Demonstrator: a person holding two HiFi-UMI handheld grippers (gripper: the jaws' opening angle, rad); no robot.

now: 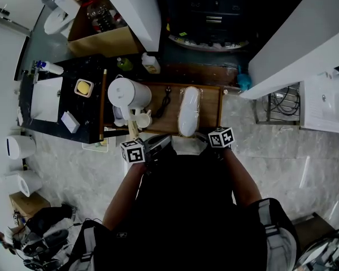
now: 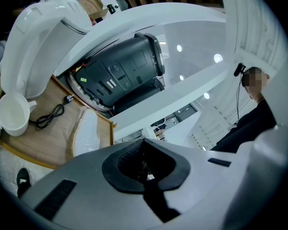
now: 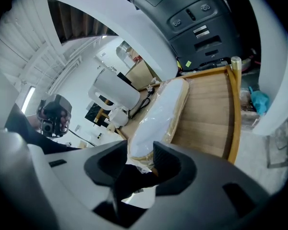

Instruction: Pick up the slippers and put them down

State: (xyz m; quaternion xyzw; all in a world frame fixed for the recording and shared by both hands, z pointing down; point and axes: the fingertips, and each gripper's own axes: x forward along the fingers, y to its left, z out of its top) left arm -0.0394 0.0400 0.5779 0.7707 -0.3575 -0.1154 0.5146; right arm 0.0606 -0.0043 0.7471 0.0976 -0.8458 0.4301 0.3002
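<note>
The right tool [image 3: 134,153] stands with its jaws apart over a flat, rimmed wooden tray [image 3: 209,114] at picture centre. On the tray lie the slippers [image 3: 158,111], long, white and wrapped in glossy film, with their near end loose between the ribbed black pads. The left tool [image 2: 146,162] is closed on nothing.

Slippers [image 1: 189,110] sealed in clear, glossy, crinkled plastic film lie on a smooth, matt light-wood tray [image 1: 211,109]. On the left is a kettle [image 1: 127,93] of shiny white plastic. The worktop [image 1: 79,66] is dark and polished. The floor [image 1: 282,157] is pale, glossy marble-look tile. The right gripper [image 3: 140,153] is matt grey plastic with ribbed black fingers [image 3: 167,162].
</note>
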